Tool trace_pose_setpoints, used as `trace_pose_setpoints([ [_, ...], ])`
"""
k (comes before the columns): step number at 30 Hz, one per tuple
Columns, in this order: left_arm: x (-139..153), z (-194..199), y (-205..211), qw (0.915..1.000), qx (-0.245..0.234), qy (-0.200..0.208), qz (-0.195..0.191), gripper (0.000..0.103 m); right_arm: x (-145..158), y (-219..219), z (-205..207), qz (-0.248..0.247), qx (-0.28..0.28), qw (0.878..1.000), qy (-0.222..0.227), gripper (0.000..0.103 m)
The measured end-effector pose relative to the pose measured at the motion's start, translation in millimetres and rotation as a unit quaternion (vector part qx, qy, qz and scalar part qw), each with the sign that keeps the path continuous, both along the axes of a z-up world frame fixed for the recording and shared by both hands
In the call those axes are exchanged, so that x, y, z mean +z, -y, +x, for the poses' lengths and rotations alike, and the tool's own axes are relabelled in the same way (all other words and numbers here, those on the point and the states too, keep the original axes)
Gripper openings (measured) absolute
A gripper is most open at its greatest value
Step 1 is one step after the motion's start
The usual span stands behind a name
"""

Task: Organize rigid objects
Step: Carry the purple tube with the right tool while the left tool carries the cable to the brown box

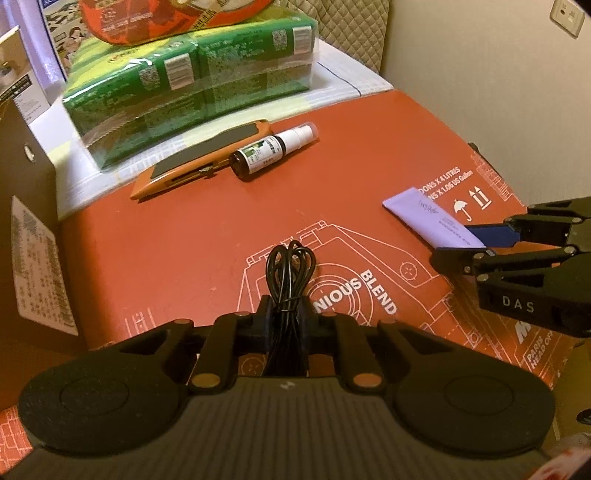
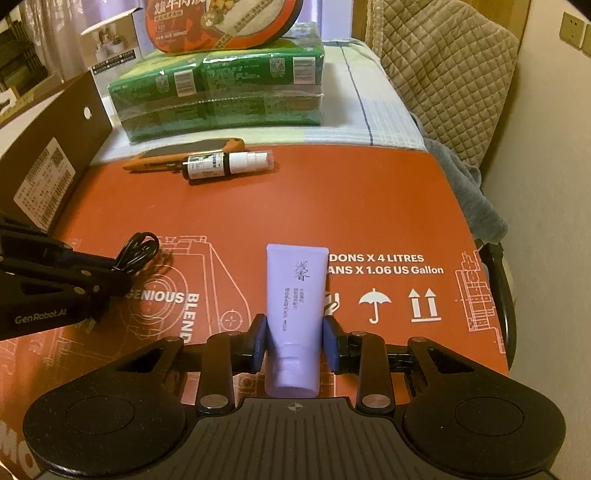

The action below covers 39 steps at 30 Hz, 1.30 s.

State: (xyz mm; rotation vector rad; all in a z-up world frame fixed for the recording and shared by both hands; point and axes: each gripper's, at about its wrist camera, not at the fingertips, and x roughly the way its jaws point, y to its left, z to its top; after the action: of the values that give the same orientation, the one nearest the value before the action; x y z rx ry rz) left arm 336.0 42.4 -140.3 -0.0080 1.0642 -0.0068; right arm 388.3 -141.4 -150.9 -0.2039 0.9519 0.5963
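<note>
The rigid objects lie or hang over a red cardboard box that serves as the work surface, and the job looks roughly half done. Largest in view is the green pack of tissues at the far end, with a round orange food tub stacked on top; both sit beyond the box and seem to be no part of the sorting. In front of the pack, an orange utility knife and a small spray bottle lie side by side, almost touching and roughly parallel, which suggests they are already placed in a row. Two items are left. The lilac tube is held by the right gripper, its jaws pinching the tube near the cap end, low over the box near the printed lettering. The coiled black cable is held by the left gripper, jaws pressed onto the bundle, above the printed drawing nearer the middle. Both still need setting down, probably beside the knife and bottle. Whether either item touches the box I cannot tell.
</note>
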Motion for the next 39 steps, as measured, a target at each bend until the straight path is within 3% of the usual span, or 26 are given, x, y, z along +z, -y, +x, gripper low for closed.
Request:
trace_pose_setpoints([
  [22,64.1,-66.3,-39.2,0.9955,0.060,0.067,-0.031,0.011,61.8,-30.1,-48.9,0.069,0.052,0.995,0.040,0.028],
  [39,129.1,-129.5,-115.4,0.9796,0.143,0.139,-0.024,0.011,117.7,-114.2,-88.2,0.135,0.148,0.977,0.070,0.028],
])
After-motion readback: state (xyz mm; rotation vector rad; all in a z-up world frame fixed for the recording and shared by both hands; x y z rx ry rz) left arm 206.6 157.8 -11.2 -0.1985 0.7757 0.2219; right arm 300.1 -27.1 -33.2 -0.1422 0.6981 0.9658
